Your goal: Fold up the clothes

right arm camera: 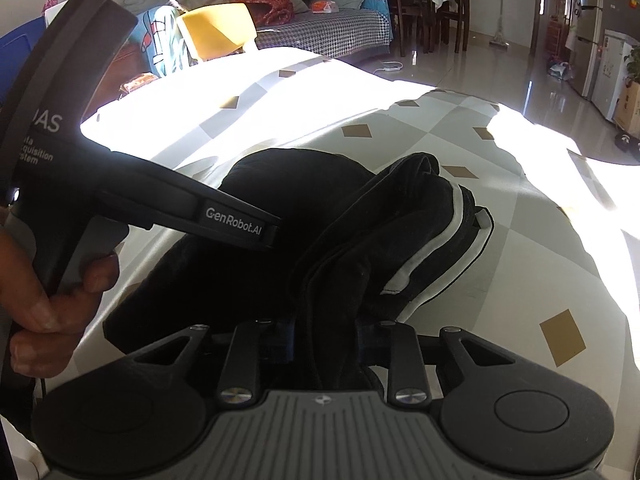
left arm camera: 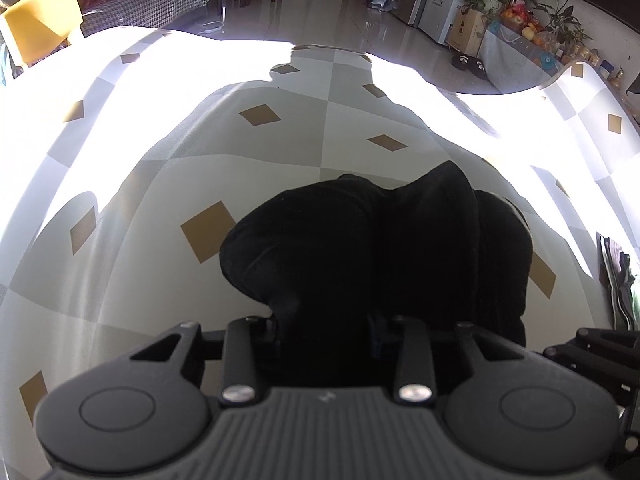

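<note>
Fingertips of both grippers vanish inside a bunched black garment with white piping (right arm camera: 360, 240) on the checked table (left arm camera: 120, 280); left gripper (left arm camera: 324, 320) and right gripper (right arm camera: 326, 330) each clamp its folds.

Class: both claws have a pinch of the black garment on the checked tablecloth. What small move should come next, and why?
Probably lift both claws a little higher and draw them apart. The left claw and right claw each grip the black garment, which lies bunched on the tablecloth, white trim doubled over; it needs spreading before folding.
</note>
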The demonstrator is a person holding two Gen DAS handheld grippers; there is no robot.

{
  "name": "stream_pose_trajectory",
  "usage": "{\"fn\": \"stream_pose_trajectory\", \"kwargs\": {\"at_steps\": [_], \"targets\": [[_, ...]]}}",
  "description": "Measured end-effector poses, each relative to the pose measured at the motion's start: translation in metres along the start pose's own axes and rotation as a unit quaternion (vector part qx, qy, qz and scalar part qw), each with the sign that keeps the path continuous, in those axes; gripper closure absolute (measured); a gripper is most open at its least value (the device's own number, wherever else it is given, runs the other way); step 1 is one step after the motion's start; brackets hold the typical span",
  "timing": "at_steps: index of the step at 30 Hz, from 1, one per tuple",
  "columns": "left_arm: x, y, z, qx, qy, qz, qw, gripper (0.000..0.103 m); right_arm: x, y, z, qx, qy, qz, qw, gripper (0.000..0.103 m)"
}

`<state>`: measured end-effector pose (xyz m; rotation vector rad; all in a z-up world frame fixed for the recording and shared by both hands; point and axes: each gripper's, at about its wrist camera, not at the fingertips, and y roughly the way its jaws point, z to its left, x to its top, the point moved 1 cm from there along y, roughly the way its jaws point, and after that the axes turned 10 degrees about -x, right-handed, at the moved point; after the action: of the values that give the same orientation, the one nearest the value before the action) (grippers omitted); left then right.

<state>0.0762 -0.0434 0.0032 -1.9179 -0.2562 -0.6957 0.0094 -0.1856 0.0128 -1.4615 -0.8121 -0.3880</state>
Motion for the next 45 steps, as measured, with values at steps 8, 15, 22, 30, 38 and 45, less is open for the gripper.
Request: {"fn": "stream_pose_trajectory", "kwargs": {"at_steps": [8,15,22,30,38,45], "targets": [[0.001,-0.023,-0.005,0.010,0.009,-0.024,0.9996,0.071,0.004,-0.018,0.008,-0.010,-0.012,-0.026,1.000,0.077],[-0.001,-0.040,-0.014,0.022,0.022,-0.041,0.9987,0.071,0.009,-0.027,0.016,-0.019,-0.023,-0.046,0.998,0.077],[-0.005,-0.056,-0.020,0.030,0.031,-0.055,0.9975,0.071,0.009,-0.034,0.024,-0.024,-0.032,-0.060,0.997,0.077],[-0.006,-0.070,-0.026,0.038,0.035,-0.069,0.9963,0.071,0.009,-0.040,0.028,-0.029,-0.041,-0.075,0.996,0.077],[-0.013,-0.081,-0.029,0.042,0.032,-0.079,0.9955,0.071,0.004,-0.050,0.031,-0.028,-0.045,-0.078,0.996,0.077],[-0.020,-0.088,-0.029,0.045,0.027,-0.082,0.9952,0.071,0.000,-0.056,0.037,-0.026,-0.051,-0.080,0.995,0.077]]}}
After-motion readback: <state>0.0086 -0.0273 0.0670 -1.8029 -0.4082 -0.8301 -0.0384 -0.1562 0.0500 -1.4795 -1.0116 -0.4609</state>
